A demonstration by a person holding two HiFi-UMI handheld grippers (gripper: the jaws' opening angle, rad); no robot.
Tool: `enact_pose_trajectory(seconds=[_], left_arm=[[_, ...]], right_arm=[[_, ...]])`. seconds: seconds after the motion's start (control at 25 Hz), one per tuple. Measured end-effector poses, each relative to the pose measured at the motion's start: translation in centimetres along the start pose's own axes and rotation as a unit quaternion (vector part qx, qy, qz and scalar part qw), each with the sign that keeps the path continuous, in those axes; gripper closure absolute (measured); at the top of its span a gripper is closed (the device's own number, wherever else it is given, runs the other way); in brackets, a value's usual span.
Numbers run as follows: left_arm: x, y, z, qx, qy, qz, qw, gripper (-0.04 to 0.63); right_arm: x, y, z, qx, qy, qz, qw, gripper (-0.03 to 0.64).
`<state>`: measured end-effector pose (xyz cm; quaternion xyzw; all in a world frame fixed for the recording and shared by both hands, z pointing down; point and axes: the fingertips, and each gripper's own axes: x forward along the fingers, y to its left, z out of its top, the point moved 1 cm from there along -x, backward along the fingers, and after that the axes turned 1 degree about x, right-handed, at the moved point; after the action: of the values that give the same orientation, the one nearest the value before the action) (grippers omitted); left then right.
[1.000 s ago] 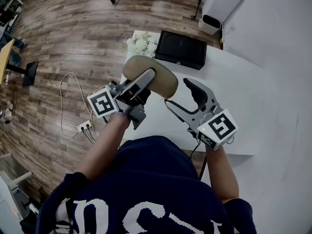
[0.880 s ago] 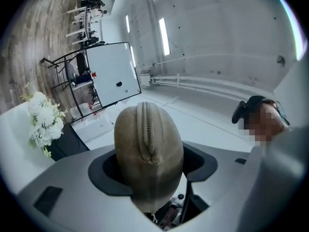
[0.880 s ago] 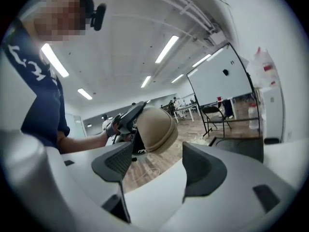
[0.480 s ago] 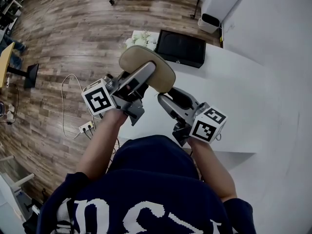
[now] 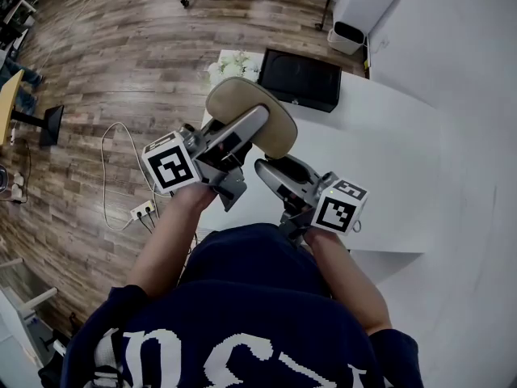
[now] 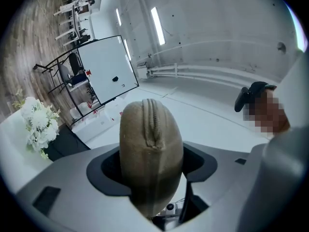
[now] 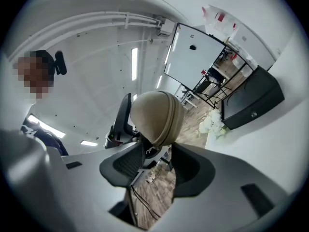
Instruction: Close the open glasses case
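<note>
while the left gripper (image 5: 242,134) clamps the glasses case (image 5: 250,107) aloft near the table (image 5: 388,156) edge, the right gripper (image 5: 265,172), jaws just closing but not yet pressing the case's end between them, should take the zipper (image 6: 151,117) squarely and draw it along the seam.

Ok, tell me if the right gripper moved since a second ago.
Yes: the right gripper slid left over the table toward the glasses case; its jaws have just been closing, nothing gripped yet.

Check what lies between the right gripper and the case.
Nothing. The fingers of the right gripper, which have just been closing, flank the case end: right gripper view.
</note>
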<state>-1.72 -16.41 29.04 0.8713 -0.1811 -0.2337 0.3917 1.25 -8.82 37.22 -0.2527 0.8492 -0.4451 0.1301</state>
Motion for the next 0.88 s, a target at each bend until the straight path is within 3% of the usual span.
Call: enact_pose_trajectory(seconds=[0.08, 0.2, 0.56, 0.88], left_arm=[[0.2, -0.1, 0.1, -0.001, -0.007, -0.003, 1.0000, 0.302], [-0.1, 0.0, 0.5, 0.015, -0.015, 0.002, 0.9998, 0.304], [-0.4, -0.6, 1.1, 0.006, -0.020, -0.019, 0.9996, 0.302], [0.1, -1.4, 1.1, -0.052, -0.023, -0.051, 0.9971, 0.304]], right_arm=[[-0.3, -0.3, 0.4, 0.001, -0.017, -0.008, 1.000, 0.455], [-0.8, -0.1, 0.6, -0.016, -0.026, -0.010, 0.999, 0.581], [-3.0, 1.0, 1.3, -0.069, -0.021, -0.003, 0.997, 0.594], [-4.7, 1.5, 3.8, -0.108, -0.061, -0.010, 0.992, 0.595]])
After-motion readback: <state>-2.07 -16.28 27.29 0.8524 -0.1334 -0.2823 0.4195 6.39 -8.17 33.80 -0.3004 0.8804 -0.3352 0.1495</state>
